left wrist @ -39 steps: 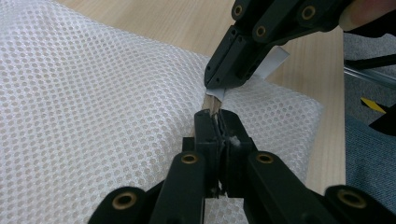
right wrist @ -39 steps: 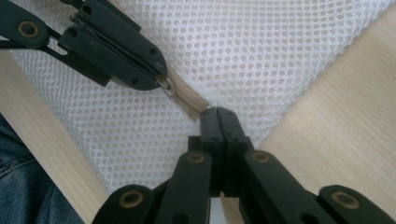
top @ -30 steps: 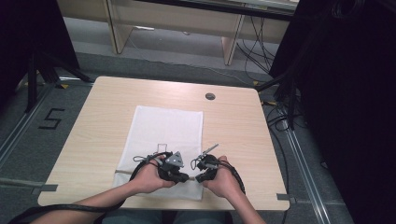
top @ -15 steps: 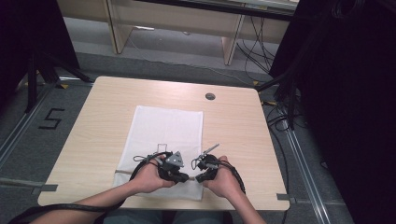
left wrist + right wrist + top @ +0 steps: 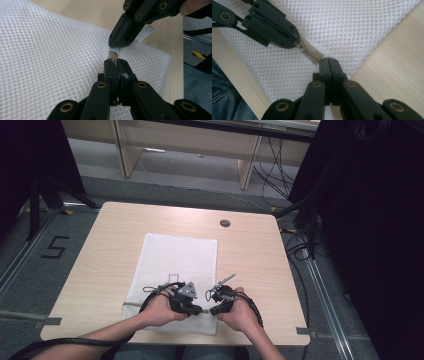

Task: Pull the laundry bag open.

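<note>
At the lower middle of the high view, both my hands sit close together over the near edge of the white mesh bag (image 5: 176, 265), which lies flat on the pale wooden worktop (image 5: 110, 245). The left gripper (image 5: 192, 309) points right and the right gripper (image 5: 214, 310) points left, tips almost meeting. In the left gripper view my jaws rise from the bottom centre, pressed fully together on a small metal zipper pull (image 5: 115, 65) at the end of a beige zipper tape (image 5: 112, 55). The right gripper (image 5: 117, 44) comes down from the upper right of that frame, its jaws clamped shut on the other end of the tape, with a white label (image 5: 145, 33) poking out behind them.

Over to the right gripper view: my jaws are closed tight at centre frame, nipping the end of the beige zipper tape (image 5: 312, 55). The left gripper (image 5: 295, 41) enters from the upper left, shut on the zipper pull (image 5: 301, 46). The mesh (image 5: 352, 27) fills the upper part, bare wood to the right and along the lower left, and blue denim (image 5: 227, 92) shows in the lower left corner.

The room around: a dark round grommet (image 5: 225, 223) near the worktop's far edge, a grey carpeted floor (image 5: 45, 225) with a "5" (image 5: 54, 247) marked at left, black curtains (image 5: 370, 220) to the right, cables (image 5: 272, 165) trailing at upper right, and light wooden furniture legs (image 5: 248, 167) along the top.
</note>
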### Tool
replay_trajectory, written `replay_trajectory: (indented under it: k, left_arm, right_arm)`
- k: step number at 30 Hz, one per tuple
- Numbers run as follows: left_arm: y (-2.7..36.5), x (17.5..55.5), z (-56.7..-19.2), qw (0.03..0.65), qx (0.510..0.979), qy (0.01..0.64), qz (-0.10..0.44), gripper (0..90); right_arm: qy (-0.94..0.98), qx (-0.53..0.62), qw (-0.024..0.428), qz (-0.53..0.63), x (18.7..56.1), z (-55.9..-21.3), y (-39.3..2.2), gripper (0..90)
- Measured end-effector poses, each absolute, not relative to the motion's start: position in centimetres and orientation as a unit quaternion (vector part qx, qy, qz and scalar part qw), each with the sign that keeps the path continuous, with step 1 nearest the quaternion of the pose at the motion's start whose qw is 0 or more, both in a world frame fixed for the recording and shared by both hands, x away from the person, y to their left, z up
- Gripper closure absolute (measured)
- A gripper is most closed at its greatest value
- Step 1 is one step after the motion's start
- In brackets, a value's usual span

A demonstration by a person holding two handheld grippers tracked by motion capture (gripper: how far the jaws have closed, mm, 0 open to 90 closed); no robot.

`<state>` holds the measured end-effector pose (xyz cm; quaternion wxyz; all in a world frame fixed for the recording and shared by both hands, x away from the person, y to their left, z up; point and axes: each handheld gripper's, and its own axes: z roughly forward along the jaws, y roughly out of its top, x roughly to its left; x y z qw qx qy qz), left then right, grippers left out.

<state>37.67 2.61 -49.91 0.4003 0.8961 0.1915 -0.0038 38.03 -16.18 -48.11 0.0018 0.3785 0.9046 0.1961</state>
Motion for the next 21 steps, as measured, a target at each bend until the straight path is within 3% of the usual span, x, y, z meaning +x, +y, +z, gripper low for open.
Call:
replay_trajectory:
  k: [21]
  left_arm:
    - [2.84,37.37,-49.67,0.402,0.894,0.196,-0.001,87.2]
  right_arm:
    - [0.907,0.376,0.003,0.188,38.13,-48.03,-15.97,90.0]
